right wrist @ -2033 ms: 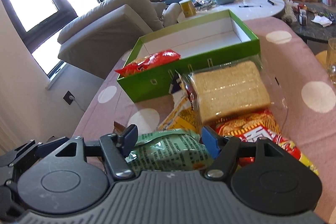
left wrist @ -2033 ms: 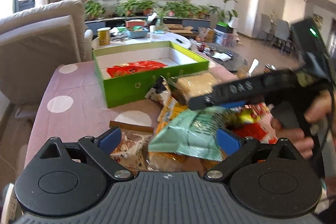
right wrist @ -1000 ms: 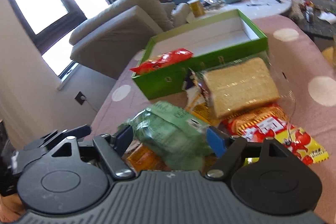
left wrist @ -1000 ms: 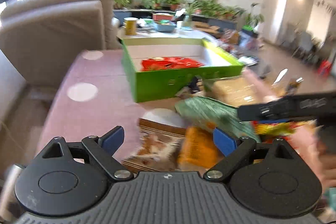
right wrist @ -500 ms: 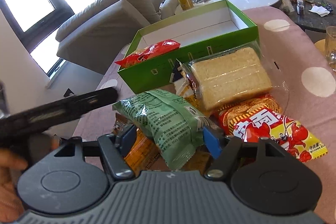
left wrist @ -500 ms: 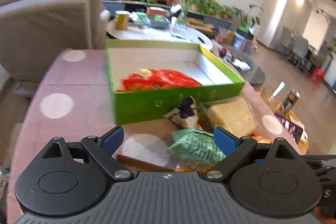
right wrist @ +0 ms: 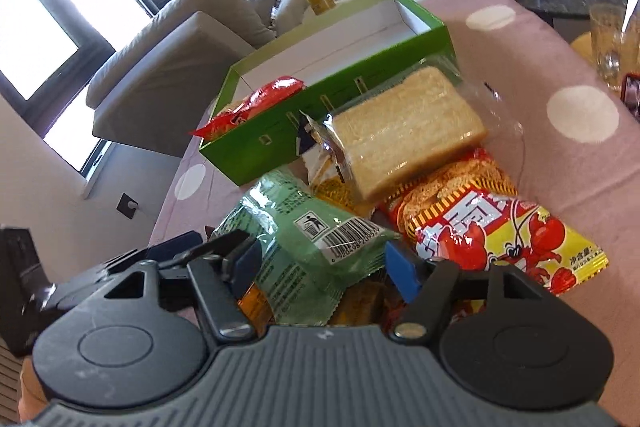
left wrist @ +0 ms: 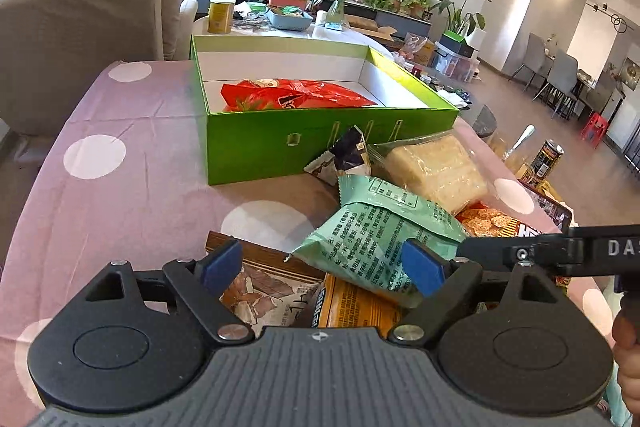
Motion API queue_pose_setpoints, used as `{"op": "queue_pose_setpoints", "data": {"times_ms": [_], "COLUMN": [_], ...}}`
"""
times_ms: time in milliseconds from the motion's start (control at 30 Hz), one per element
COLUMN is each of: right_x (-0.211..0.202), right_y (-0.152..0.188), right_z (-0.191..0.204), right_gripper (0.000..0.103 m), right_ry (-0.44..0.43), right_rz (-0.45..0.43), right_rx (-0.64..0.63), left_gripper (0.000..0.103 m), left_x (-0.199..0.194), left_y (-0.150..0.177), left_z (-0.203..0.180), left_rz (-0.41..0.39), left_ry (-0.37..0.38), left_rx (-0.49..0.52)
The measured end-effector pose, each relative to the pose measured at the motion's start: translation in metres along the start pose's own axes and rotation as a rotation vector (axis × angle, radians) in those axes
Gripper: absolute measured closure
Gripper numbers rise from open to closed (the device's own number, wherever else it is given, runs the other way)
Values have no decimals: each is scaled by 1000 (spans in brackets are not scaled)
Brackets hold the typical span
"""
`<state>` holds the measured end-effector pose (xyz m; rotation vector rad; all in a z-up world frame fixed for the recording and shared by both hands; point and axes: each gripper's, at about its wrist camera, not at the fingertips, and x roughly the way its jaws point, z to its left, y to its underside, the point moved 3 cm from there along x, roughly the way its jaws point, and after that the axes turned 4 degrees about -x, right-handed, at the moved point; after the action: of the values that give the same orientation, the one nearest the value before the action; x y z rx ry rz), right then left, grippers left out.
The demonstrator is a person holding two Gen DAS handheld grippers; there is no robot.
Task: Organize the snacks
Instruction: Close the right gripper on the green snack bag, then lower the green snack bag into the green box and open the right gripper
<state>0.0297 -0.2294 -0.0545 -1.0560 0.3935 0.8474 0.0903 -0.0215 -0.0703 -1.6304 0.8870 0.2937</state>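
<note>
Right wrist view: both claws [right wrist: 320,263] [left wrist: 322,265] closing around crinkly green foil packet [right wrist: 308,239], pads not yet pressing.

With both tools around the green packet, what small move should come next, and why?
Probably finish closing the right tool on the green packet. Its jaws are closing with the packet between them, seemingly not pinched yet. The left tool, also closing, has only the packet's corner between its fingers. The box holds one red bag and has room.
</note>
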Motion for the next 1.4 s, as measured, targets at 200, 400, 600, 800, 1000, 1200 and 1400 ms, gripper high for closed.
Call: {"op": "queue_pose_setpoints", "data": {"times_ms": [200, 400, 600, 800, 1000, 1200, 1400], "right_x": [8, 24, 19, 26, 31, 10, -4], "right_y": [-1, -6, -8, -8, -8, -20, -39], "right_z": [4, 3, 3, 7, 21, 27, 33], "right_gripper": [37, 45, 40, 34, 39, 40, 40], "right_ry": [40, -51, -43, -25, -35, -48, -77], "right_rz": [-3, 20, 2, 37, 37, -53, -116], "right_rx": [-20, -17, -50, -46, -114, -147, -178], "left_gripper": [26, 26, 25, 18, 26, 27, 27], "left_x": [0, 0, 1, 6, 9, -19, -28], "left_y": [0, 4, 4, 8, 15, -1, -25], "left_z": [0, -4, -1, -6, -26, -37, -47], "left_rz": [-8, 6, 24, 58, 36, -59, -111], "left_ry": [3, 31, 48, 84, 29, 60, 72], "left_rx": [7, 56, 33, 57, 171, 194, 205]}}
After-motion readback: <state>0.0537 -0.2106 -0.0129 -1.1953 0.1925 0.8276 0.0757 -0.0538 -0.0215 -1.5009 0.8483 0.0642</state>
